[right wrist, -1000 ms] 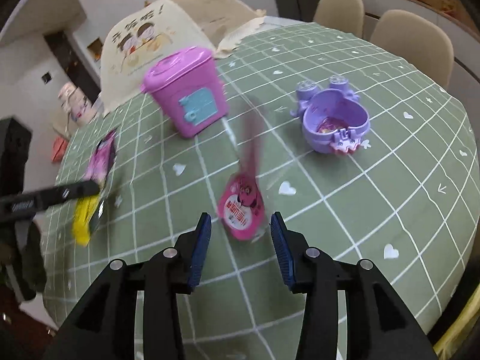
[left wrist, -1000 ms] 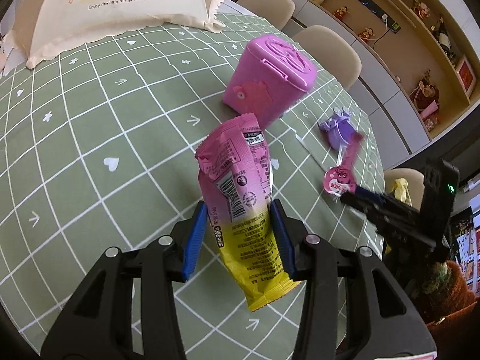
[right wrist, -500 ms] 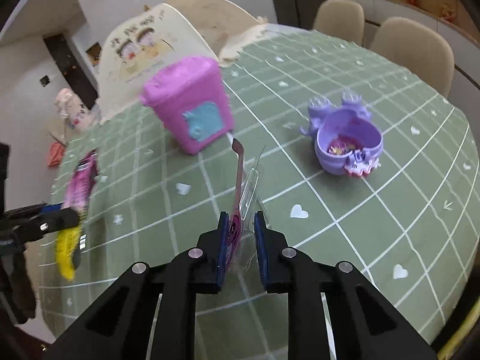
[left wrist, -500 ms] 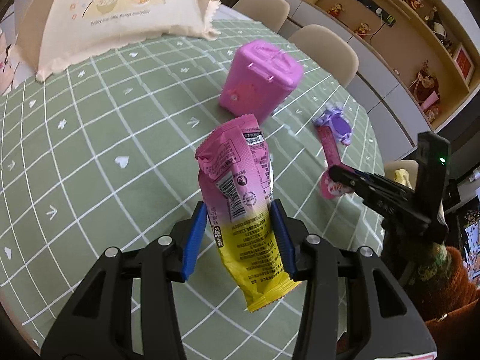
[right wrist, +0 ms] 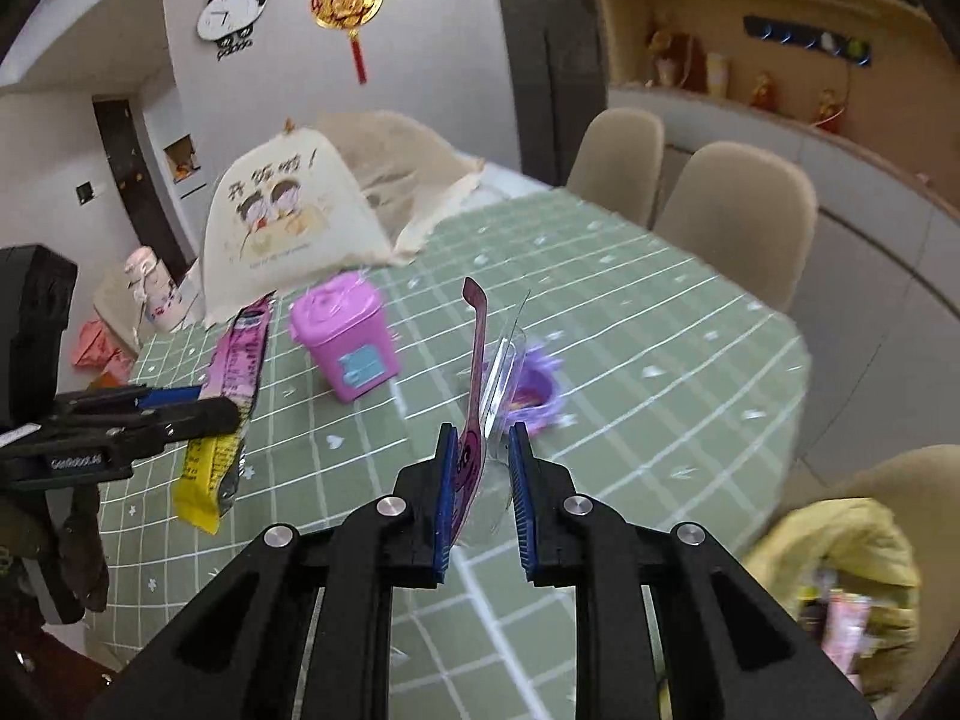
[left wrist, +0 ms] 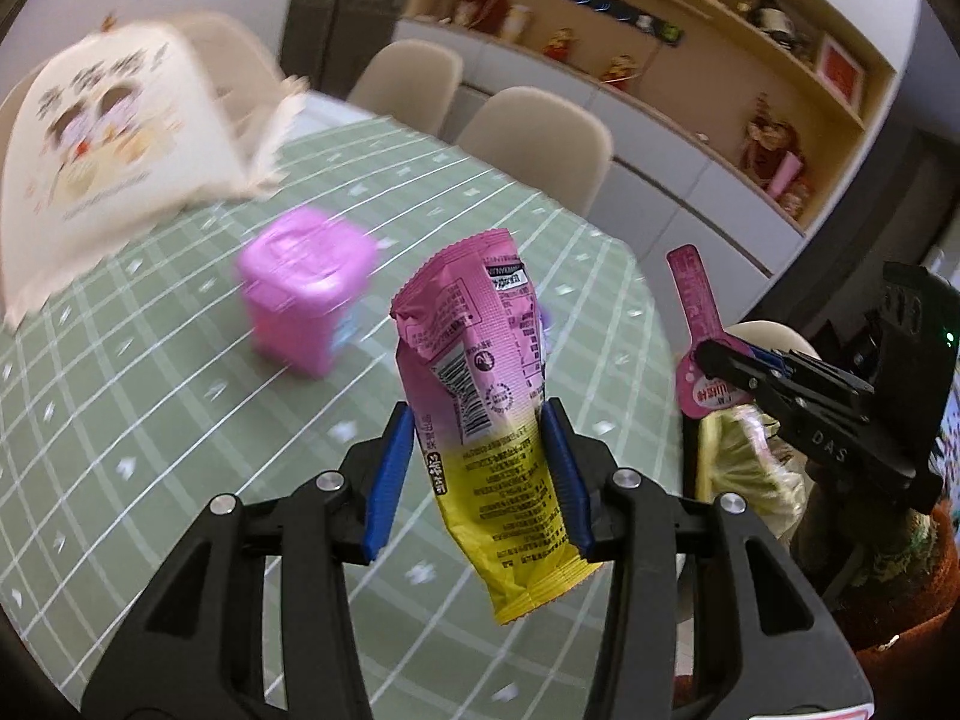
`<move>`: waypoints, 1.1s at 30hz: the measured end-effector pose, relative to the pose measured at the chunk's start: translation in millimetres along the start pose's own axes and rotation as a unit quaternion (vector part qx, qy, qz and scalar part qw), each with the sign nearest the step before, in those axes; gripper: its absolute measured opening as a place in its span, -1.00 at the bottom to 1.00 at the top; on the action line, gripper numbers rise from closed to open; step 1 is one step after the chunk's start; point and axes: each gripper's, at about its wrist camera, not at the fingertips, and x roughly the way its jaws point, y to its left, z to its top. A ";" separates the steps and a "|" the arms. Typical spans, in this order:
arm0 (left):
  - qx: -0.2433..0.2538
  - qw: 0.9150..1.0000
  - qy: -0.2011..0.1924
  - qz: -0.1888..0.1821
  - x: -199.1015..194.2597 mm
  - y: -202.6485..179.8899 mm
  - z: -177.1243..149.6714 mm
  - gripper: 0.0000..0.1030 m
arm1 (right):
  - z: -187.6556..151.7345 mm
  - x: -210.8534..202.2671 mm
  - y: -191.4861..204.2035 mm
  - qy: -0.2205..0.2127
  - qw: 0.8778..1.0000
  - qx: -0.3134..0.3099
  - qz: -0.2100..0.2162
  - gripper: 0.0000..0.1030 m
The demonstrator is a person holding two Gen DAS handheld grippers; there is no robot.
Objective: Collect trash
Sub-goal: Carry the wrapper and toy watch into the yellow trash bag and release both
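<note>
Gripping a pink-and-yellow snack wrapper (left wrist: pixel 489 414) upright in the left gripper (left wrist: pixel 477 477); pinching a pink blister pack (right wrist: pixel 471 414) in the right gripper (right wrist: pixel 482 501). Sitting at eleven o'clock, nearer the left: pink bin (left wrist: pixel 306 294).

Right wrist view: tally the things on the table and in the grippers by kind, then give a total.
Wrappers held in grippers: 2, a pink-and-yellow snack wrapper in the left gripper, and a pink blister pack in the right gripper
Pink mini bins: 1
Purple dishes: 1
Cream food covers: 1
Total: 5
</note>
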 end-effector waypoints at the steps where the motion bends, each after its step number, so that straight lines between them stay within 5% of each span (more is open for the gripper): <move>1: 0.006 1.000 -0.002 -0.004 2.0 -7.6 3.0 -0.20 | -0.3 -10.5 -9.6 -0.007 1.000 0.000 -0.011 -0.65; 9: 0.073 0.995 -0.002 -0.061 45.5 -113.5 26.1 -0.20 | -23.6 -71.9 -96.3 -0.032 0.995 0.033 -0.086 -0.65; 17: 0.110 0.984 0.062 -0.128 120.6 -218.6 7.0 -0.20 | -70.7 -123.1 -201.2 -0.023 0.983 0.097 -0.151 -0.65; 22: 0.129 0.976 0.095 -0.145 159.6 -264.1 -8.1 -0.20 | -95.1 -134.4 -233.7 -0.015 0.980 0.117 -0.160 -0.65; 24: 0.130 0.974 0.106 -0.153 173.7 -275.9 -14.9 -0.07 | -104.0 -135.4 -243.5 -0.010 0.980 0.122 -0.158 -0.65; 28: 0.127 0.966 0.145 -0.172 195.9 -285.0 -23.9 0.62 | -113.1 -129.9 -254.1 -0.003 0.980 0.136 -0.145 -0.65; 33: 0.094 0.977 0.124 -0.145 188.3 -271.0 -13.1 0.72 | -118.9 -106.3 -246.8 0.021 0.986 0.131 -0.099 -0.65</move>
